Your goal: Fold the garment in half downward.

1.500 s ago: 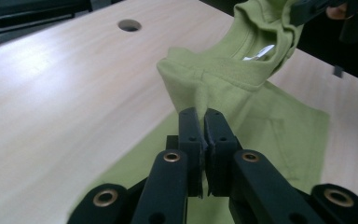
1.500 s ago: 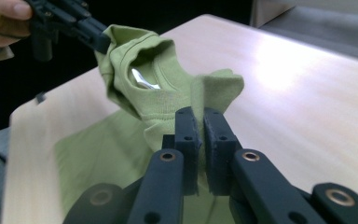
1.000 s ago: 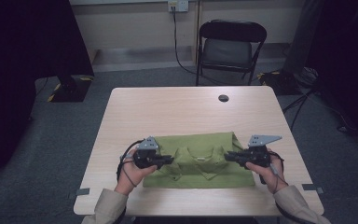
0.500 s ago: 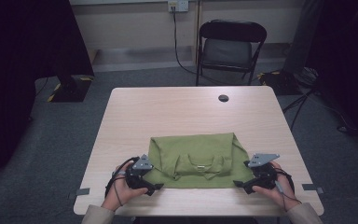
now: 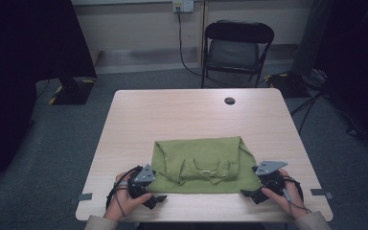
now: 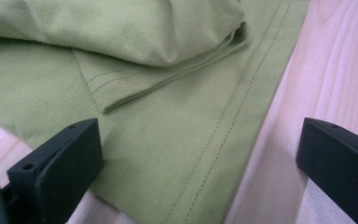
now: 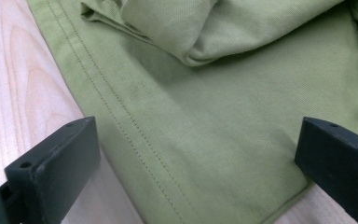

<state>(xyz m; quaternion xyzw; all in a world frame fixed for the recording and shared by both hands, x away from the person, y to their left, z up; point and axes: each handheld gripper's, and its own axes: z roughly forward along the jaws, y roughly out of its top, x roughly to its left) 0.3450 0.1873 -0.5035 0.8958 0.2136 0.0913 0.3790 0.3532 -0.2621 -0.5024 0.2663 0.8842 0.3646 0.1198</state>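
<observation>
Folded olive-green shirt (image 5: 203, 165) flat on table (image 5: 191, 115), stitched hem showing, both tools just opened wide, empty

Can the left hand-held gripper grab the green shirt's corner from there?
Probably yes. The left hand-held gripper is open, with the shirt corner lying flat between its jaws and nothing blocking it.

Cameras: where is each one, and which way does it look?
High view: above the person's side, looking forward and down on the table; forearms, left gripper and right gripper show.
Left gripper view: on the left gripper, looking along its open jaws at the shirt.
Right gripper view: on the right gripper, jaws open.
All three share the shirt's near hem and the table.
</observation>
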